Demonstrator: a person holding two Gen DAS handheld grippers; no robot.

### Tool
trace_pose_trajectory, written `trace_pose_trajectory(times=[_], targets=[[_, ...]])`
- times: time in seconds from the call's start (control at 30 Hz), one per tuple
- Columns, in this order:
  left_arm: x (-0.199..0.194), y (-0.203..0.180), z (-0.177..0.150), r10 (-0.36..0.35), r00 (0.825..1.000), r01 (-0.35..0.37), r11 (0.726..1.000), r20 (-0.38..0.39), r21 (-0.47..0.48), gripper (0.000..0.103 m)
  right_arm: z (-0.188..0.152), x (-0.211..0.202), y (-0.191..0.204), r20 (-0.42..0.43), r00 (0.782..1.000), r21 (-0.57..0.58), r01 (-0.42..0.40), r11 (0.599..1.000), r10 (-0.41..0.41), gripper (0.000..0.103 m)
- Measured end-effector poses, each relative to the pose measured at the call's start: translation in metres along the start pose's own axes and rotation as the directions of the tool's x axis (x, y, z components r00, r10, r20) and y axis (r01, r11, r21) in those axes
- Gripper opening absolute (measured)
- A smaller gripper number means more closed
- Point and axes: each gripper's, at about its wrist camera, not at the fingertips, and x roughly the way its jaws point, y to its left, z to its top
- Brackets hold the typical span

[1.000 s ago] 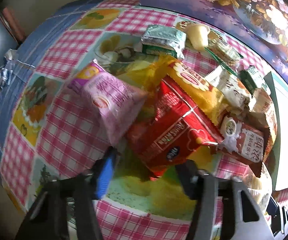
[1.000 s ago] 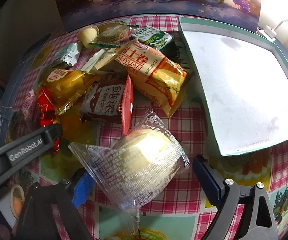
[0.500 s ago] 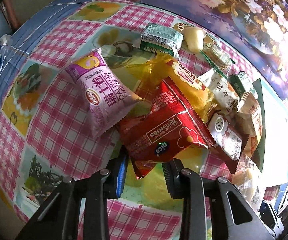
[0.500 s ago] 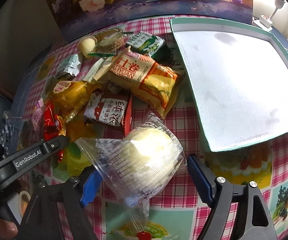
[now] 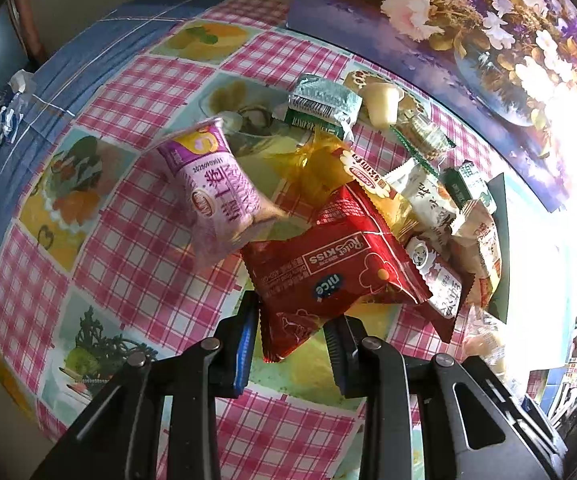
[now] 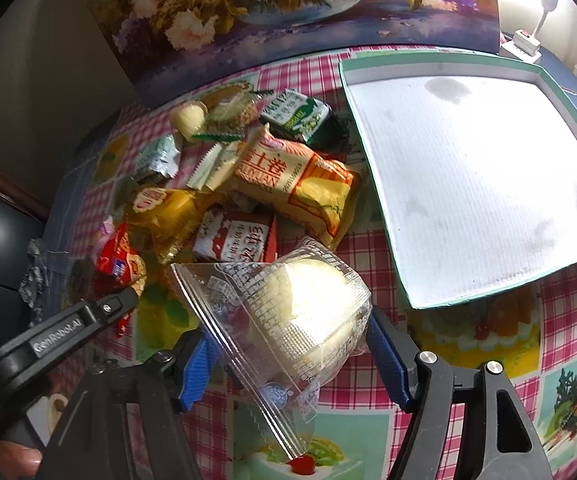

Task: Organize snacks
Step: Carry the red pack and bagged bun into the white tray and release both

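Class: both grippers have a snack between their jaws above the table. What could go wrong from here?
1. The left gripper pinches only a corner of the red packet; it may swing or slip out.
2. The right gripper has just been closing on the clear-wrapped bun; squeezing further could crush it.

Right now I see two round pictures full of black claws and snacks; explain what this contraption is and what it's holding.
No robot here: a person carries a two-finger gripper in each hand, and each has a wide-angle camera looking along its fingers. One picture comes from the left gripper, which is shut on a red packet. The other comes from the right gripper, whose jaws have just been closing and now press on a clear-wrapped bun. Below lies a checked tablecloth with a pile of snacks, among them a purple packet and an orange packet. Beside the pile sits a bare white tray.
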Motion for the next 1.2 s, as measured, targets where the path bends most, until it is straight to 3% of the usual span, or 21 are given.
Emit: trace_pose_trajectory(times=[0.33,0.63,0.9,1.2], targets=[[-0.016,-0.008,-0.006,-0.021,0.999,0.021,1.0,0.043,0.019,0.033,-0.004,-0.027,-0.002,0.049,0.999,0.024,-0.017,1.0,0.016,0.072],[-0.04,-0.027,-0.005,-0.033,0.994,0.027,0.998,0.102,0.061,0.033,0.003,-0.022,-0.001,0.083,0.997,0.048,-0.006,0.999,0.002,0.072],[-0.034,-0.086,0.002,-0.096,0.994,0.088,0.986,0.049,0.141,0.034,0.022,-0.029,-0.03,0.127,0.989,0.139,0.061,0.988,-0.079,0.072],[-0.012,-0.17,0.006,-0.106,0.994,0.099,0.96,0.011,0.263,0.034,0.053,-0.032,-0.081,0.157,0.971,0.252,0.136,0.958,-0.179,0.072]])
